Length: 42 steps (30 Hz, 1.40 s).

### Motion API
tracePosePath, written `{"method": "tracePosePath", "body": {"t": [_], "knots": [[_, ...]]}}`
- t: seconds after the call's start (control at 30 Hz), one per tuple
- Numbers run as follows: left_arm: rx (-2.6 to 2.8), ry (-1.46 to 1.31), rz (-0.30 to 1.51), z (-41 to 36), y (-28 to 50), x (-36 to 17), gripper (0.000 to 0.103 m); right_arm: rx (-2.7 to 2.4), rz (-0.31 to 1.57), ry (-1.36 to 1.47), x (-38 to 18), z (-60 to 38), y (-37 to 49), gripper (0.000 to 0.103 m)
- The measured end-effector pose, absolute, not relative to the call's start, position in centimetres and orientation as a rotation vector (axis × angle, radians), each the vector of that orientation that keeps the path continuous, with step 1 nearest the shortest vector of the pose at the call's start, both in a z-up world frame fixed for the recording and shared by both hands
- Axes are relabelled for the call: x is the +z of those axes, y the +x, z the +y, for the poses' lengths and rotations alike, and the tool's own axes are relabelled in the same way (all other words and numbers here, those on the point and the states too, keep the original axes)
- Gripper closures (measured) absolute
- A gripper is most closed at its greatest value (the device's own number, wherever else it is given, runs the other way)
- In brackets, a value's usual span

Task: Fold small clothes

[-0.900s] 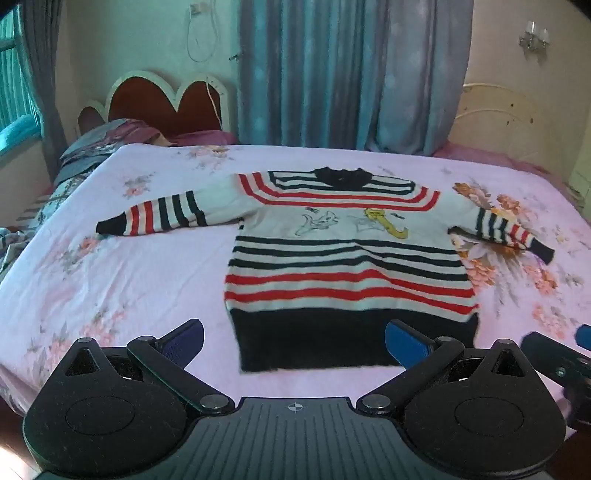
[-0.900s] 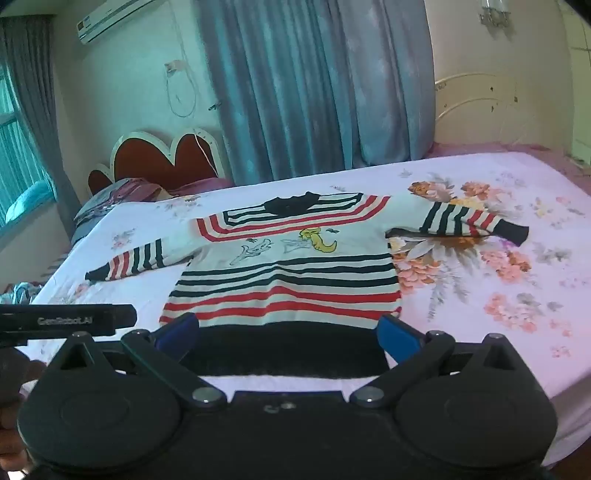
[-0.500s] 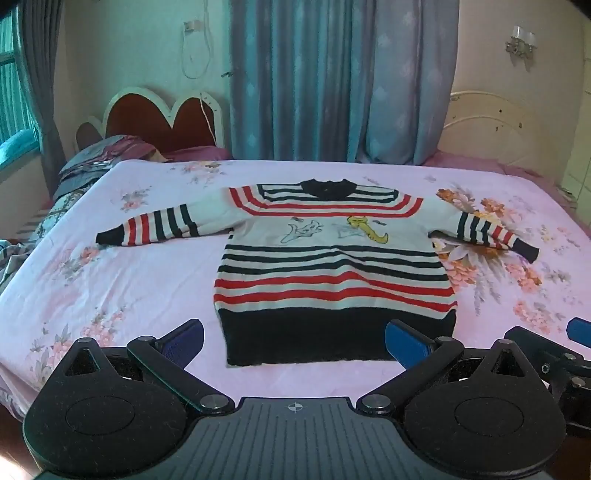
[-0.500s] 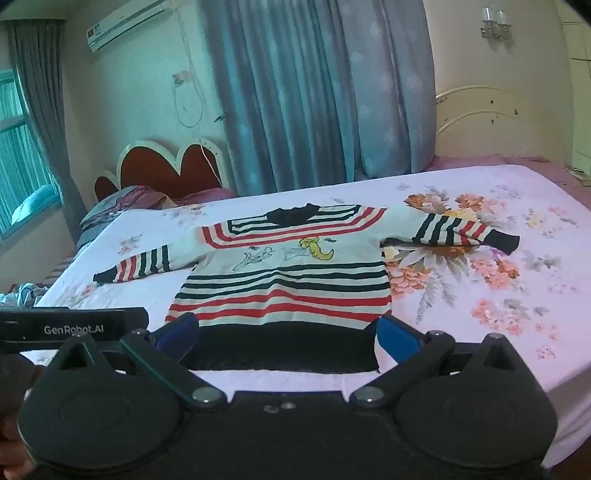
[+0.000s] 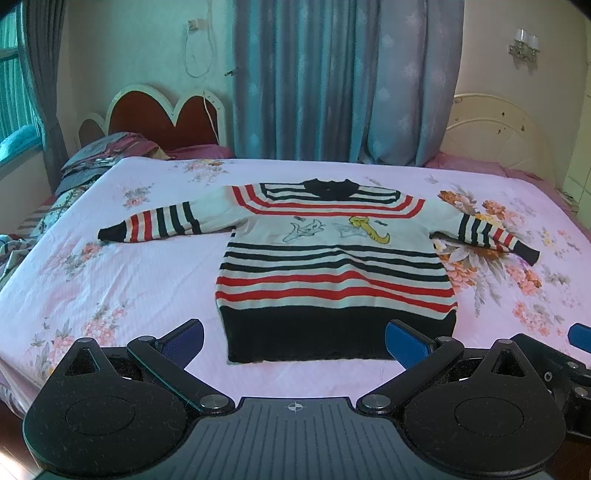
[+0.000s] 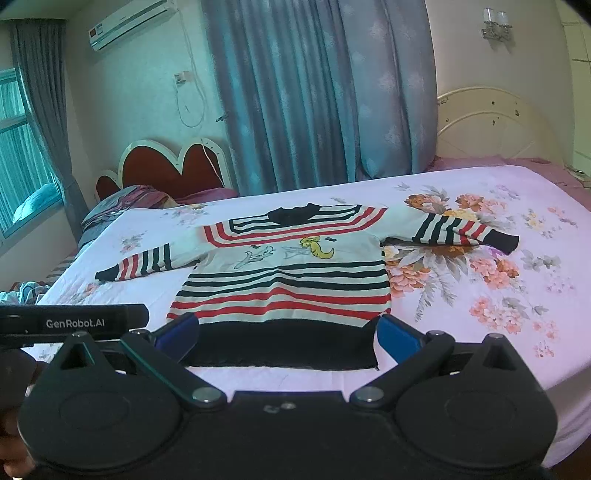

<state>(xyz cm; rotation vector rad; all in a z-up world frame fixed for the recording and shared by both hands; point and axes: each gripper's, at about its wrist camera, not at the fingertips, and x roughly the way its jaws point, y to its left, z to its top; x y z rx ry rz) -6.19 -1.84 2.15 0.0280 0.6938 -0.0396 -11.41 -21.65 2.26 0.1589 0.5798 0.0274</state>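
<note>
Sweater (image 5: 334, 266) (image 6: 284, 284): lies flat, front up, on the bed (image 5: 110, 280) (image 6: 517, 350), both sleeves spread out to the sides, neck toward the curtain (image 5: 343, 81).
Left tool (image 5: 294, 341): jaws wide apart, holding nothing, raised in front of the sweater's dark hem; the hem sits between its two blue fingertips (image 5: 184, 341), apart from both.
Right tool (image 6: 286, 338): jaws wide apart too, holding nothing, just before the hem; in this view its blue fingertips (image 6: 397, 338) overlap the hem's two corners, but contact cannot be told.
Sweater make: knit, white body with red and black stripes, black neck, cuffs and hem band, cartoon figures across the chest.
Bed cover: pink sheet, lightly quilted, printed with flowers, the largest bunch beside the sweater's right sleeve.
Headboards: a wavy red one (image 5: 162, 118) left of the sweater, a cream arched one (image 5: 495, 129) right of it.
Left view only: the right tool's black body and one blue tip at the frame's right edge.
Right view only: an air conditioner (image 6: 135, 24) high on the wall, and the left tool's black bar, lettered GenRobot.AI, left of the hem.
</note>
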Motion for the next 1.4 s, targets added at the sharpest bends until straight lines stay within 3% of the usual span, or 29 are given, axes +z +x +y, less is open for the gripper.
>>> {"method": "tracePosePath", "body": {"t": [1.4], "knots": [[-0.029,0.023,0.694,-2.0,-5.1,1.9,0.0,0.011,0.574,0.164,2.2,-22.2,-10.4,0.001]]}}
